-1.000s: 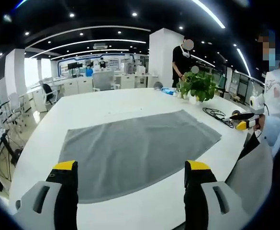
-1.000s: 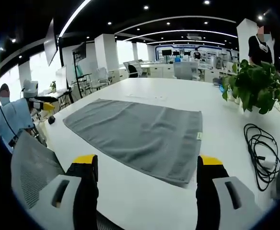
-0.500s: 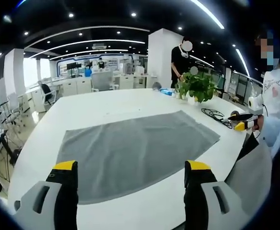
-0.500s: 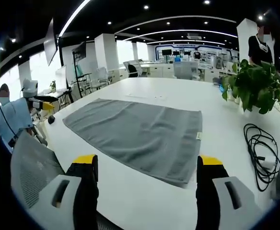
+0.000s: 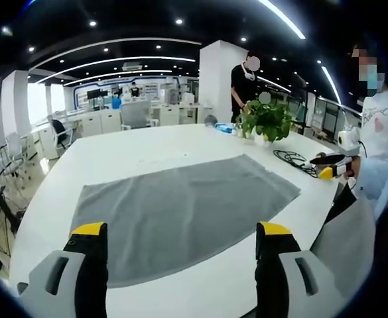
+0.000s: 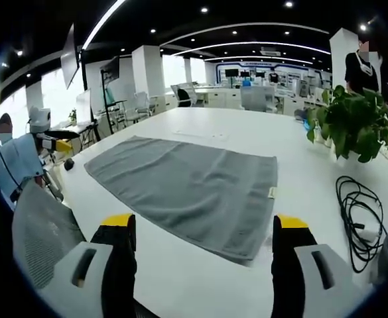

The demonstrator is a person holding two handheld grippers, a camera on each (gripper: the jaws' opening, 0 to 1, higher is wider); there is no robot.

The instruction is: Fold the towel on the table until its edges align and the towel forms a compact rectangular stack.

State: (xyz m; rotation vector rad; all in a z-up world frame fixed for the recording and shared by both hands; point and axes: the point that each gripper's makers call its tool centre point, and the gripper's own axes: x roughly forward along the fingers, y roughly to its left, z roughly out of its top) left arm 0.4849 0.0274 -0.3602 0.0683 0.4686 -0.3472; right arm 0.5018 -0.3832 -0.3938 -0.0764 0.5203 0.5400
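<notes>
Grey towel (image 5: 180, 212) spread flat and unfolded on the white table (image 5: 147, 142), left gripper (image 5: 180, 255) and right gripper (image 6: 202, 248) both spread wide, holding nothing, above the table's near edge.

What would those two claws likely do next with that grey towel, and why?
Probably lower both toward the towel's near edge. It lies flat and unfolded on the table, and the left gripper and right gripper hang open above it, holding nothing.

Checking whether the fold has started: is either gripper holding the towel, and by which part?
Nothing is held. The left gripper and right gripper are open above the flat towel.
</notes>
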